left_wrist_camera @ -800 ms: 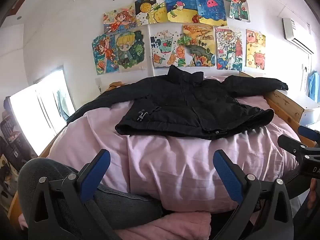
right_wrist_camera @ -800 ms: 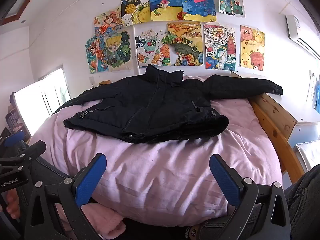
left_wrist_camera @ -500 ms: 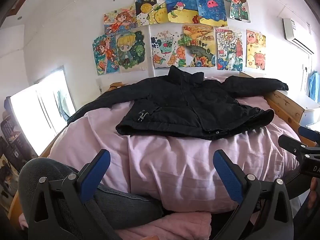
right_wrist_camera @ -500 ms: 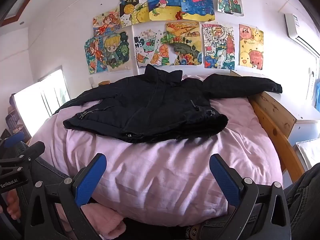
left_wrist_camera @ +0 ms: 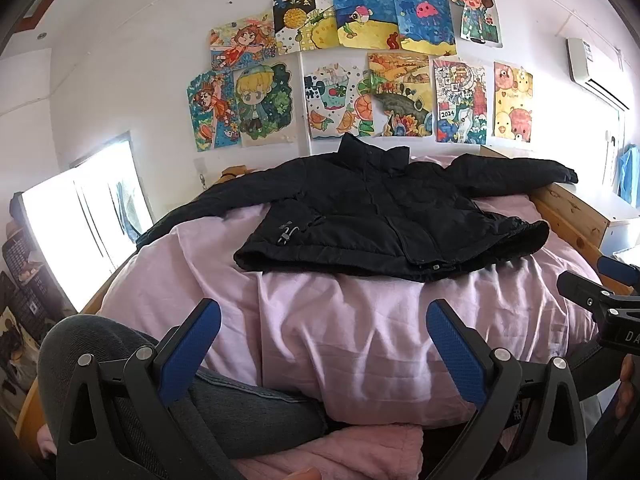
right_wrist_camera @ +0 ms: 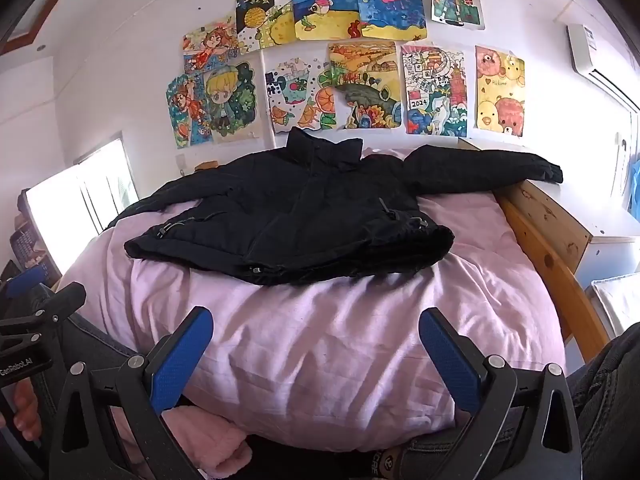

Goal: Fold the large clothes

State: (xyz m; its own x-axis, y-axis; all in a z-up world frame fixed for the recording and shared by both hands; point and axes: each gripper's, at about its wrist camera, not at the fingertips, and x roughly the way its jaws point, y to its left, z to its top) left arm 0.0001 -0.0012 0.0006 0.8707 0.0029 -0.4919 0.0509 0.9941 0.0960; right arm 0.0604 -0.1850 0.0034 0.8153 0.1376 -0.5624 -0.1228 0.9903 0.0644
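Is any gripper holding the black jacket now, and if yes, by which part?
Nothing is held. The left gripper and the right gripper are both open, short of the black jacket, which lies spread on the pink bedding.

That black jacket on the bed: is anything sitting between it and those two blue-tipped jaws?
Nothing visible does. The black jacket lies spread on the pink duvet, and only bare duvet separates it from the left gripper and right gripper, both open and empty.

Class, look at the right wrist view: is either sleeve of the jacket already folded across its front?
No. The jacket lies flat on the bed with both sleeves stretched out sideways.
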